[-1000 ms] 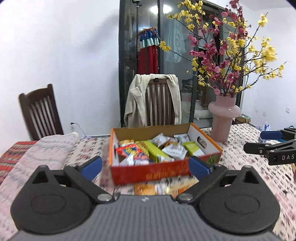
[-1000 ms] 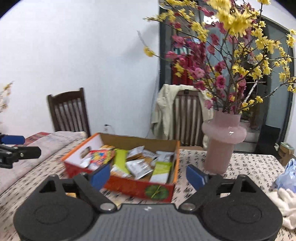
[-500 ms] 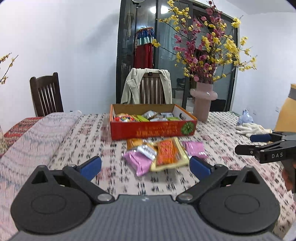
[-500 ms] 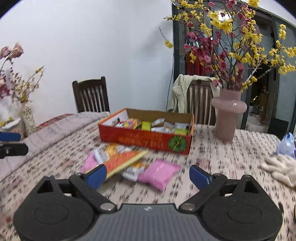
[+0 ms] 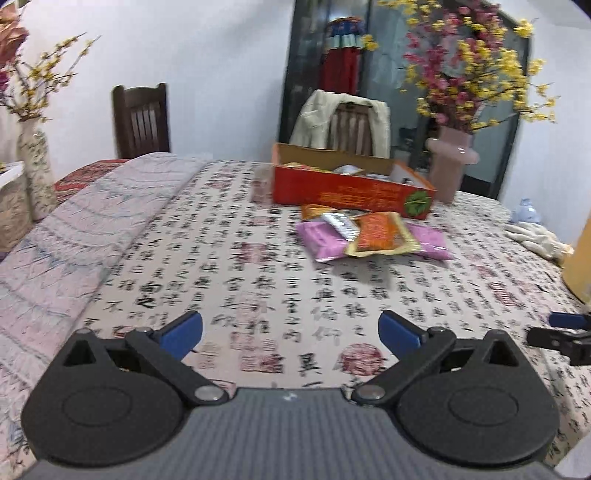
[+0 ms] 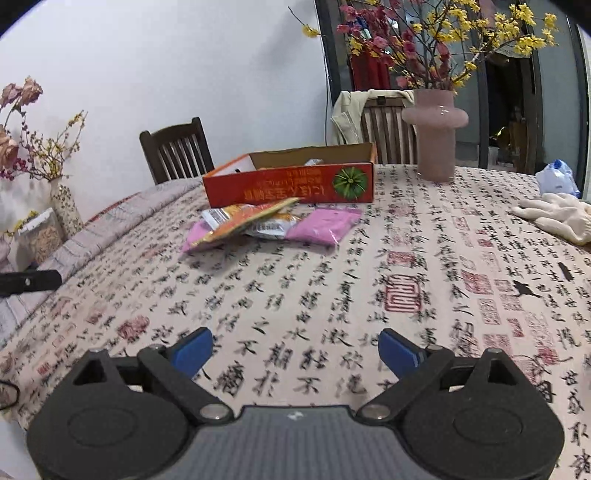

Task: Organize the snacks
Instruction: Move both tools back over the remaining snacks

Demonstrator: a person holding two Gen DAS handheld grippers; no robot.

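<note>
Two jaws: mine, left gripper (image 5: 290,330) and right gripper (image 6: 295,349), both apart, empty.
Snack packets (image 6: 273,223): heaped on surface (image 6: 332,295).
Red box (image 6: 291,184): just behind packets.

Tablecloth (image 6: 332,295): cream w/ black calligraphy & red seal stamps. Box (image 6: 291,184), 12 o'clock: red-orange, yellow lettering, green rosette. Packets: pink (image 6: 321,225), orange-yellow (image 6: 247,218), 11 o'clock. Vase (image 6: 436,136), 1 o'clock: pale pink; blossoms (image 6: 461,33) yellow & magenta. Gripper pads (image 6: 194,350) blue, bodies black. Gloves (image 6: 554,214) cream, 2 o'clock.
</note>
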